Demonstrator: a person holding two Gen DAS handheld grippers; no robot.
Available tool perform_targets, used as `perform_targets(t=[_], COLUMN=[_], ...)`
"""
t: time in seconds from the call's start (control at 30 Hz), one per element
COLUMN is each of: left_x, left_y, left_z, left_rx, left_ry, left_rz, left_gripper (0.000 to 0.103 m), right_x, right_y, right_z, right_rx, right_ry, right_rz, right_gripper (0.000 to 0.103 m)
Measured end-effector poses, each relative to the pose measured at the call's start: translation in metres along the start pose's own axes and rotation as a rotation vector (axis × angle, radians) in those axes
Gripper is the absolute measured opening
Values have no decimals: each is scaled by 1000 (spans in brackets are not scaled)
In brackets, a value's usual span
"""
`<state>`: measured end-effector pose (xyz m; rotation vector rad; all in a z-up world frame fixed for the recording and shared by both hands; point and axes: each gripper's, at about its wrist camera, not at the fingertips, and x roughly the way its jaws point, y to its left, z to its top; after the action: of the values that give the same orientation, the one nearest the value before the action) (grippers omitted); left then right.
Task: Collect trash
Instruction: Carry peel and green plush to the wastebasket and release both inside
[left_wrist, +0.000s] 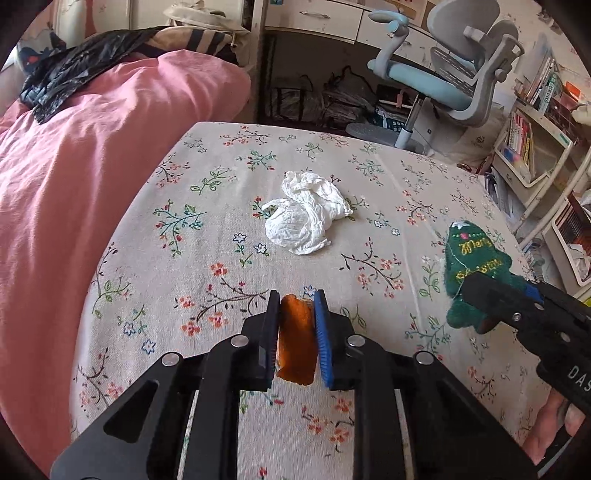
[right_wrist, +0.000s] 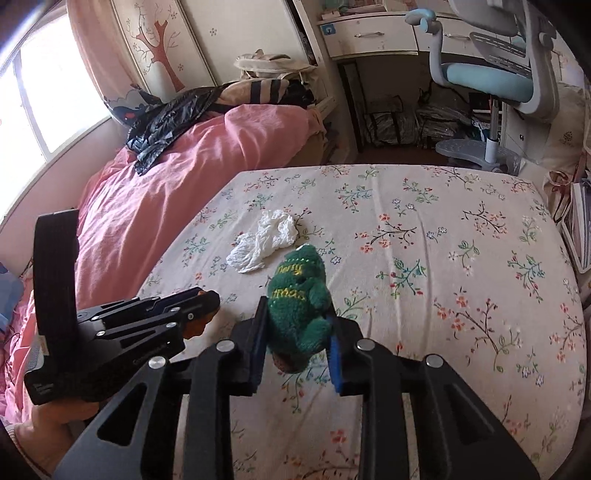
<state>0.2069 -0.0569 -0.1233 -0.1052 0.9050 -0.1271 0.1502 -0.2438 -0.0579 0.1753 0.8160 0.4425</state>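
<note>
Both claws angle down, left claw (left_wrist: 297, 306) gripping orange piece (left_wrist: 296, 343).

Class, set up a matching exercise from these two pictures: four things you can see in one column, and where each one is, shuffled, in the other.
Things:
1. orange piece
2. green knitted toy
3. crumpled white tissue
4. black plastic bag

Places:
A. on the pink duvet
B. in the left gripper
C. loose on the floral sheet
D. in the right gripper

Pairs: 1-B, 2-D, 3-C, 4-A
</note>
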Motion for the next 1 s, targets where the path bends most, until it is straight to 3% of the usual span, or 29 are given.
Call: perform_targets(t=[0.23,0.43,0.77,0.87,0.93,1.0], left_x=[-59,-110,-188,-202,-209,-214], left_y=[-4,5,23,26,27,25], left_z=[-27,-65,-144,-166,-179,-191], left_rx=[39,23,-30,-37,-40,-32], left_ry=[-53,-66,-62,-55,-45,-28], left_rz=[7,0,-5,-6,-6,-9], left_gripper=[17,17,17,17,17,17], right_x=[-48,-88,-101,-99,-108,-120], right_y=[35,72,156,158,152,140], right_z=[-28,-80,-221,-246,-244,-234], right_rx=[-12,-34,-206,-205,-170,-107], right_ry=[-21,18,279,338,293,226], right_rz=[52,98,150,146,127,115], right_gripper=[28,28,29,34,50,55])
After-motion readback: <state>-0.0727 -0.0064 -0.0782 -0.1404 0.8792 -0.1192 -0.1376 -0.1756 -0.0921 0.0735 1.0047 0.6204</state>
